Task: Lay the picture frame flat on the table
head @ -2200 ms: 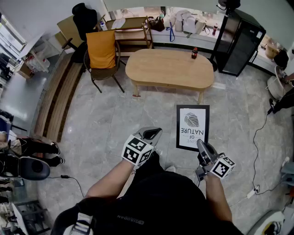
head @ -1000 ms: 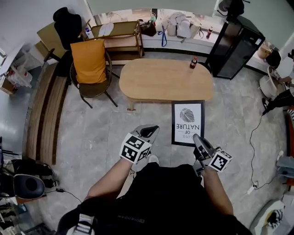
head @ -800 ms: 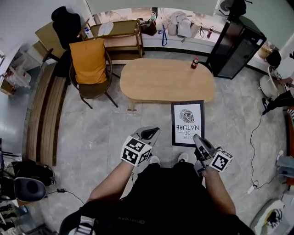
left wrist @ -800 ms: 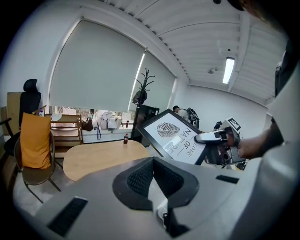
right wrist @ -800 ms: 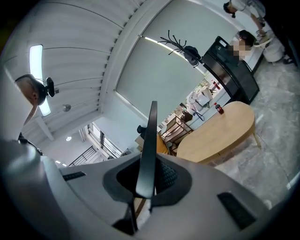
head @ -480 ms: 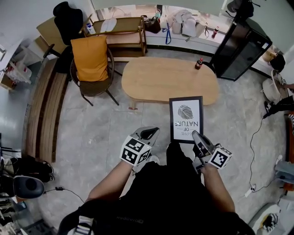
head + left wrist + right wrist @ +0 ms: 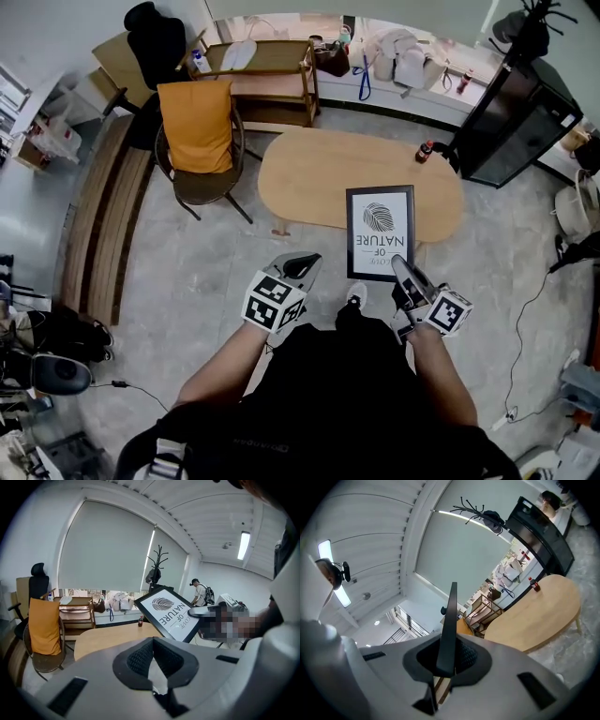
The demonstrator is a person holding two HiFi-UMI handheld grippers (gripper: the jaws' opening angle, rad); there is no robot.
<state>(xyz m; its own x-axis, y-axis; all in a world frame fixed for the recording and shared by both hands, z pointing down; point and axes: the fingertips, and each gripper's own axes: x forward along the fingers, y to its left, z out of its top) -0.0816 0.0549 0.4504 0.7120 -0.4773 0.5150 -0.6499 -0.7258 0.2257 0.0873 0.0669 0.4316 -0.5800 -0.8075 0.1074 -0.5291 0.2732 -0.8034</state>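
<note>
Above the near edge of the oval wooden bench (image 7: 309,178), the picture frame (image 7: 380,232) was held up in the air, not lying on the top. From the head view it overlapped the bench's front right part, with its printed side facing up.

Frame: black border, white sheet with a leaf print and the words LOVE OF NATURE. The words read upside down from the head. In the left tool's view it sat tilted, its far corner raised toward the window.

Right tool (image 7: 397,263): jaws were clamped on the frame's near edge, close to its right corner. In its own view the frame ran edge-on as a thin dark blade straight up from between the pads.

Left tool (image 7: 302,265): jaws were closed together with nothing in them. It was held to the left of the frame, apart from it.

Also noted: a small dark bottle (image 7: 424,151) stood on the bench's far right end. A chair (image 7: 197,127) draped in orange cloth stood off the left end, and a black cabinet (image 7: 516,122) off the right.
</note>
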